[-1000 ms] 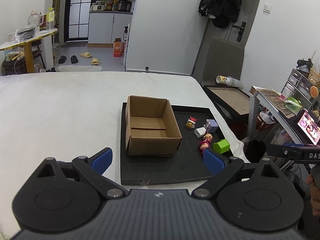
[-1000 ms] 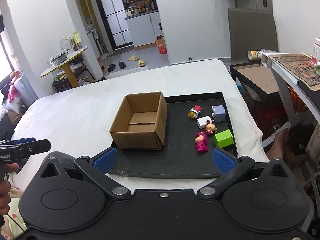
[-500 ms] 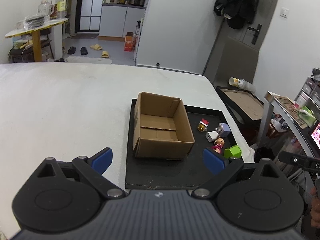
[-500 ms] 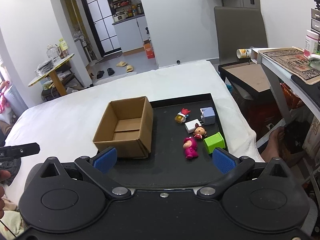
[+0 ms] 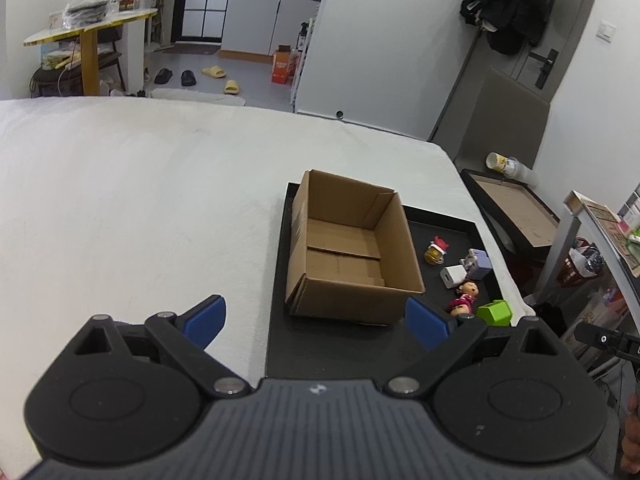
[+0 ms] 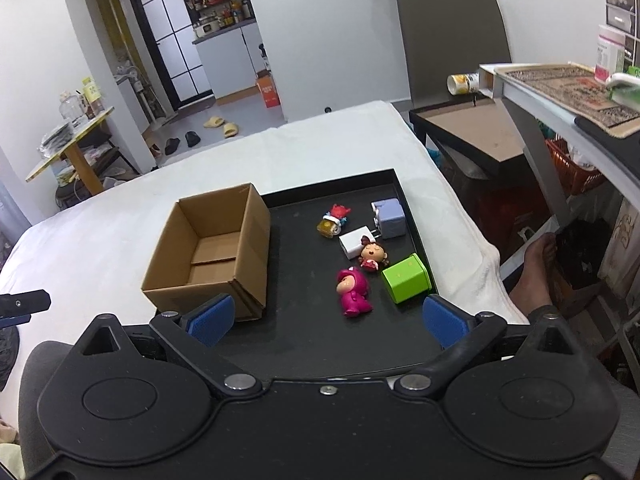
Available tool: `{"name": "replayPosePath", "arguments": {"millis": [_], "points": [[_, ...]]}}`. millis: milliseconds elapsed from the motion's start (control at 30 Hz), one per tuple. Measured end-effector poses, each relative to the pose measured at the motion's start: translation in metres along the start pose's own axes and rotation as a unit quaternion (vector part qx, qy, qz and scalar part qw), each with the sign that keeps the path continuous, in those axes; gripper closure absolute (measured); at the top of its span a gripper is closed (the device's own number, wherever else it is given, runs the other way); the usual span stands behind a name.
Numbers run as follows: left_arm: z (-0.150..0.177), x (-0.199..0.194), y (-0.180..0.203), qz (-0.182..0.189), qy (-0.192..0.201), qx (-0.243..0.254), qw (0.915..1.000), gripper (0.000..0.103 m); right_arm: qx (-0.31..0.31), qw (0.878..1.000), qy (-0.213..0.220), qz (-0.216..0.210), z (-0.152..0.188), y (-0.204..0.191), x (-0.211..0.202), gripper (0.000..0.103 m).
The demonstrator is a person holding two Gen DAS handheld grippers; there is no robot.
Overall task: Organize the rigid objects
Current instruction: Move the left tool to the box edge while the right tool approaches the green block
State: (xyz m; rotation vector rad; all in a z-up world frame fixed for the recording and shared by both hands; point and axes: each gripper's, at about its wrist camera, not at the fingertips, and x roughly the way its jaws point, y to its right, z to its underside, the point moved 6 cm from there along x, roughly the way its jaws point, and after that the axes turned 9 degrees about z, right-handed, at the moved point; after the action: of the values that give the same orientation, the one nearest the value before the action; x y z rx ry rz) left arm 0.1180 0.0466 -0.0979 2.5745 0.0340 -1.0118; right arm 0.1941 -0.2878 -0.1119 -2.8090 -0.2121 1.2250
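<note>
Both wrist views look down on a shallow black tray (image 6: 404,184) lying on a white-covered bed (image 5: 140,200). We see an open brown cardboard box (image 6: 216,252), empty, standing on the tray's left half. To its right lie six small hard objects: a pink plastic figurine (image 6: 353,292), a red-dressed doll figurine (image 6: 372,256), a lime-green plastic cube (image 6: 406,283), a white plug adapter (image 6: 352,245), a lavender plug adapter (image 6: 389,218) and a small red-and-yellow toy (image 6: 333,222). Our left gripper (image 5: 316,320) and right gripper (image 6: 326,318) both hover short of the tray, jaws spread wide, holding nothing. We judge every piece light, stiff and smooth-skinned, so apt to slip. The cube and adapters offer flat parallel faces for the pads; the rounded figurines are better pinched across the torso than the head.
</note>
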Motion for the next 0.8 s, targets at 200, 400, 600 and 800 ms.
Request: {"name": "replayPosePath", "arguments": {"millis": [200,400,600,800], "points": [[-0.006,0.019,-0.005,-0.001,-0.011,0.000,0.9999,0.009,0.001,1.000,-0.012,-0.007,0.000,-0.002,0.021,0.009],[-0.013,0.038,-0.010,-0.004,-0.023,-0.005,0.9997,0.009,-0.005,1.000,-0.025,0.010,0.000,-0.003,0.040,0.009],[-0.018,0.058,-0.015,-0.008,-0.038,-0.015,0.9991,0.009,0.037,0.998,-0.041,0.011,-0.001,0.010,0.061,0.009],[-0.020,0.079,-0.019,-0.016,-0.056,-0.023,0.9980,0.009,0.085,0.995,-0.049,0.022,0.002,0.024,0.081,0.004]]}}
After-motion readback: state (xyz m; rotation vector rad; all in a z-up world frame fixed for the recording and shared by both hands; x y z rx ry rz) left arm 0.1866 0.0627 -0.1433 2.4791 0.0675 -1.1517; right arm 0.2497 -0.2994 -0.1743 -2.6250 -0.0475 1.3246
